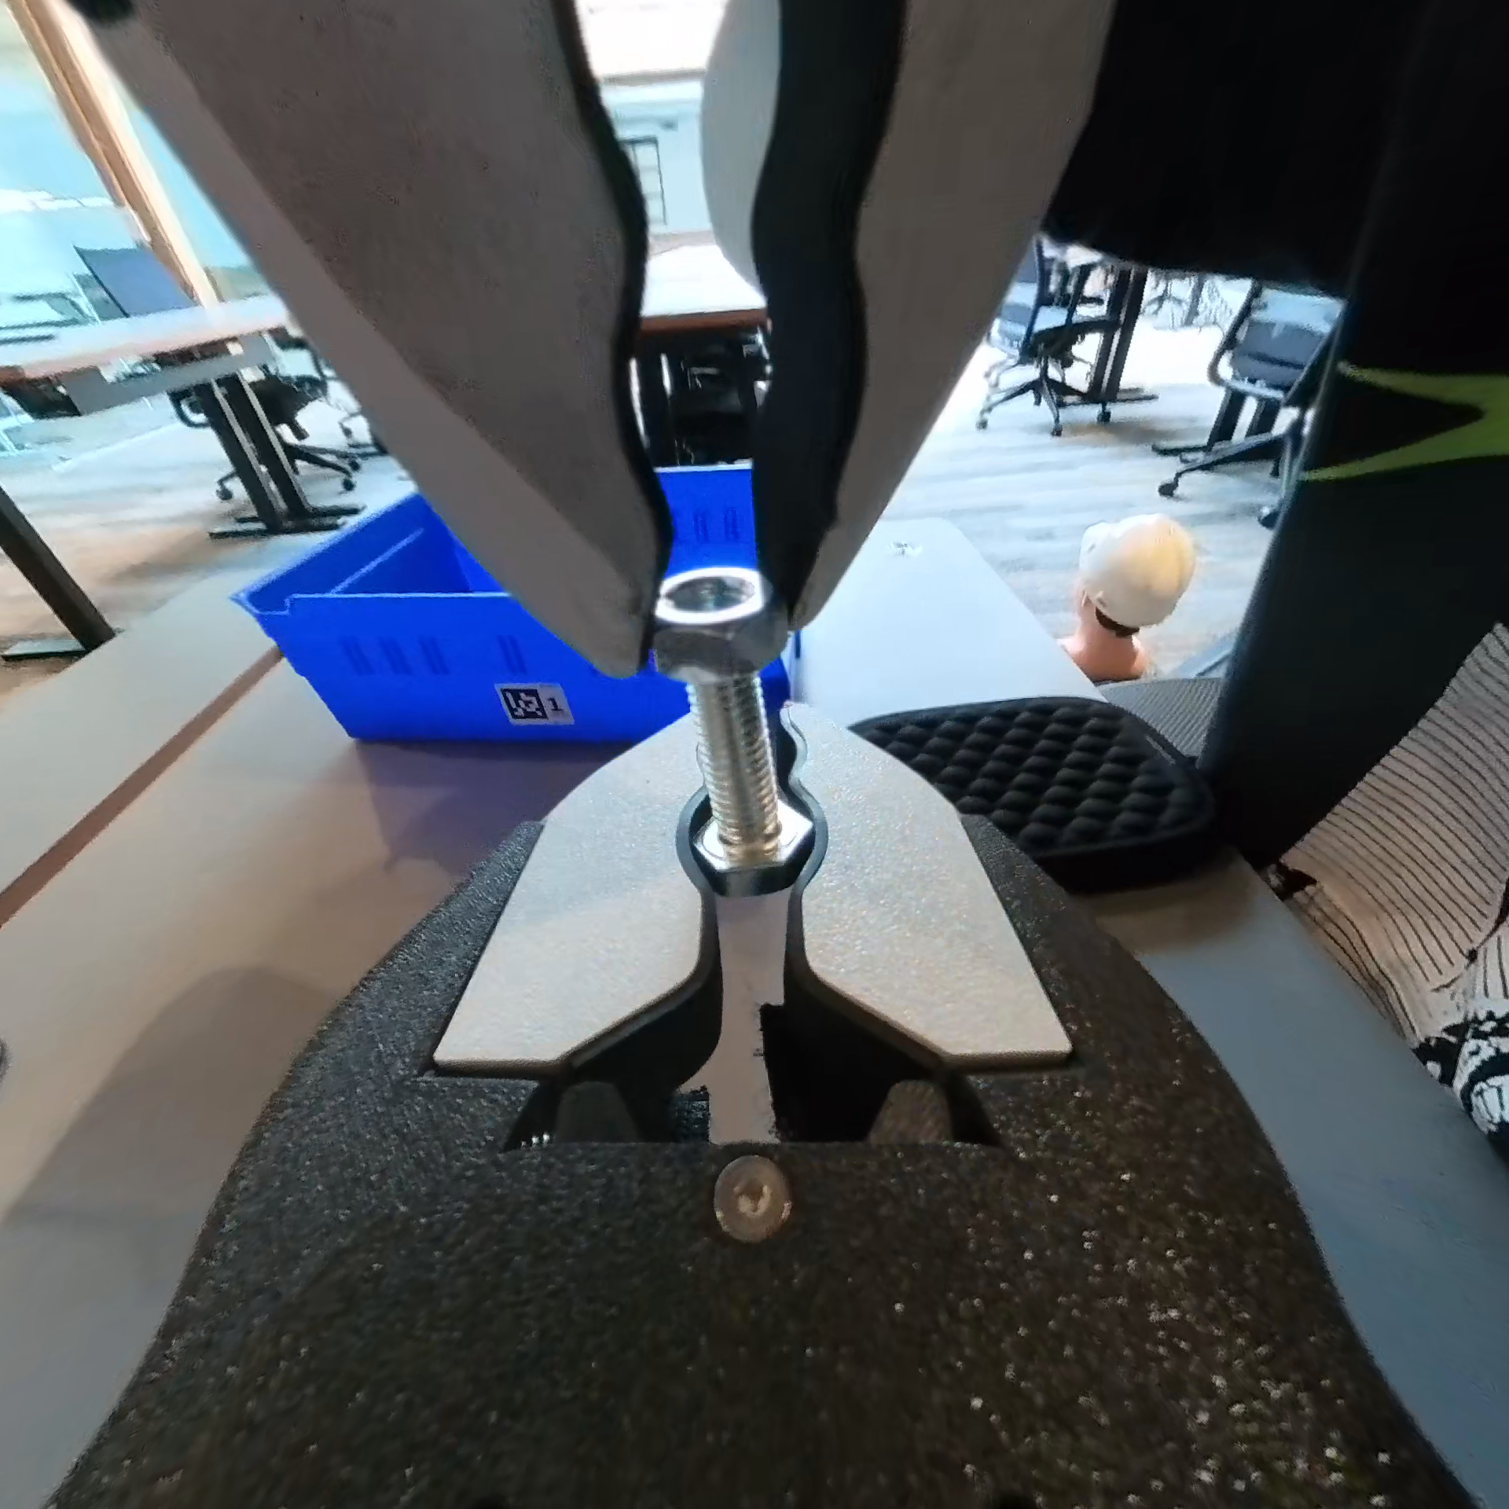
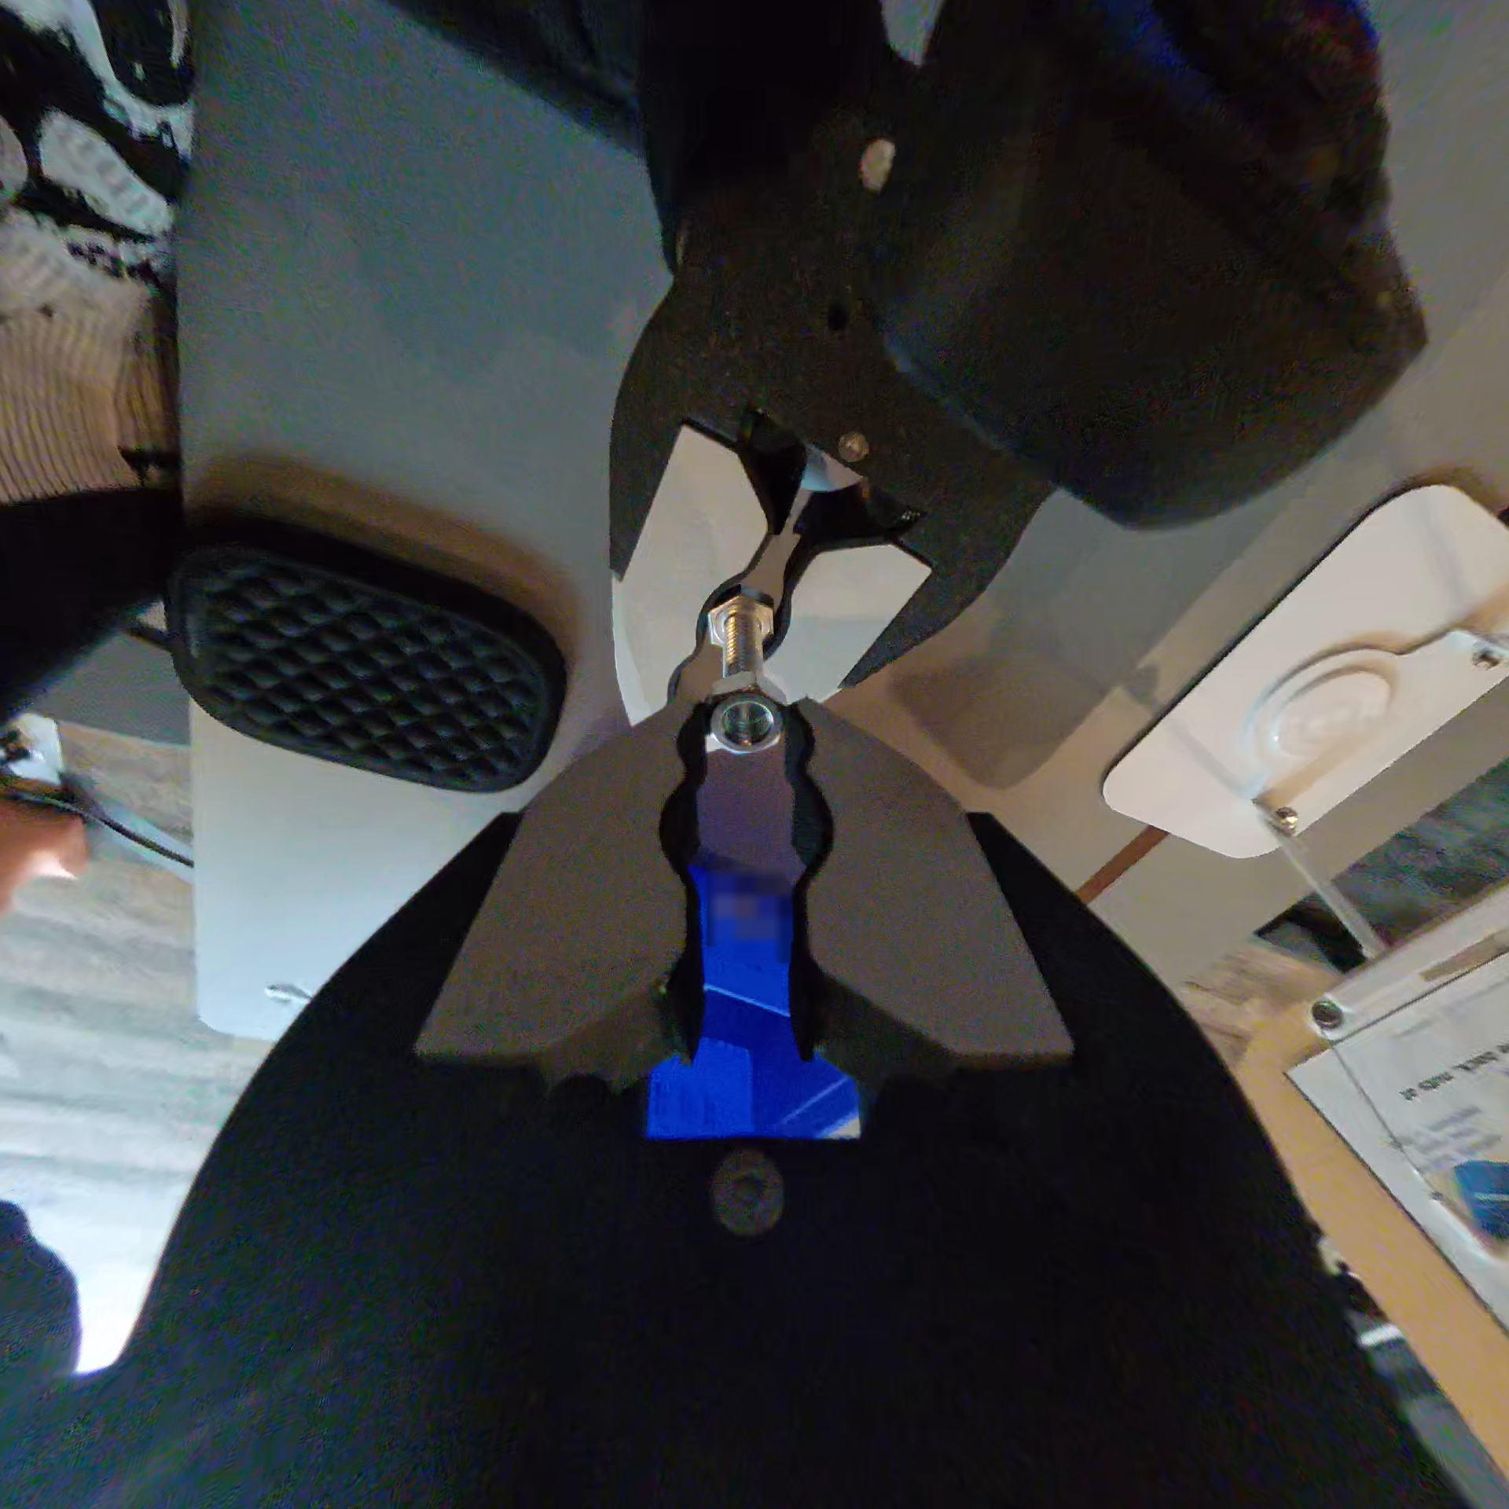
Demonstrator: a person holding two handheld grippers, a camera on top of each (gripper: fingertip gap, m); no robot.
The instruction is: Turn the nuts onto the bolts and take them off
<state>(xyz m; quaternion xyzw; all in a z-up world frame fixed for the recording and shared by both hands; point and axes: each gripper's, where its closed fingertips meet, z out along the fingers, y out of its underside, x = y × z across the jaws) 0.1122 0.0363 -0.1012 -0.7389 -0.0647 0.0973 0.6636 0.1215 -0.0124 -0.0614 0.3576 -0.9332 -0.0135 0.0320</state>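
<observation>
Nearest, the left gripper [image 1: 747,804] is clamped on the head of a silver bolt [image 1: 729,767], whose threaded shaft stands up from its fingers. At the bolt's far end, the right gripper [image 1: 718,629] pinches a nut [image 1: 712,625] sitting on the tip. Beyond the bolt, a blue bin [image 1: 457,645] rests on the grey table [image 1: 163,816], with a black pad [image 1: 1037,784] to the bolt's right.
</observation>
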